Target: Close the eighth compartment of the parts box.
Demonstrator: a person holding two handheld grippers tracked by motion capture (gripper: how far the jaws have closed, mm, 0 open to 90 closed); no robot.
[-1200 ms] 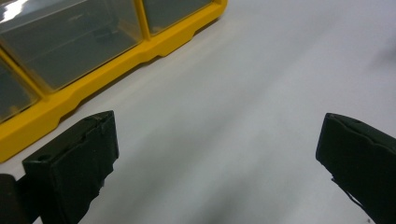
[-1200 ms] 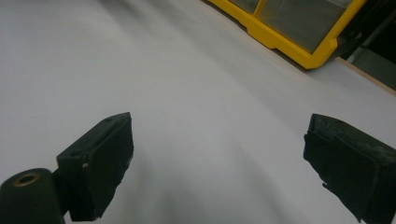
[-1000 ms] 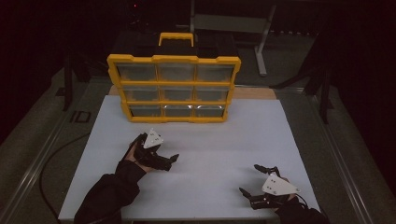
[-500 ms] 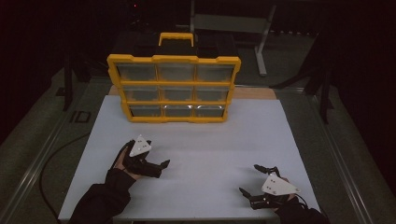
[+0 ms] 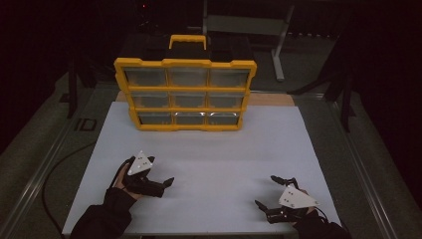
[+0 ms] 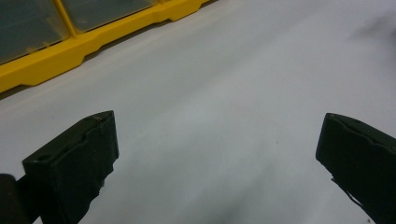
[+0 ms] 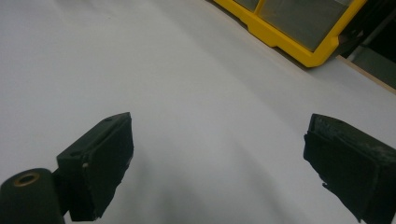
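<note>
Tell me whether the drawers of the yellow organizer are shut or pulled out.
Shut: every drawer front of the yellow organizer sits flush in its frame, none sticking out.

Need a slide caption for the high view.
Left gripper and right gripper, both open, rest on white table before yellow drawer organizer.

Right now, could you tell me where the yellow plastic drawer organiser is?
In the high view, the yellow plastic drawer organiser stands at the white table's far edge, left of centre, apart from both grippers.
</note>
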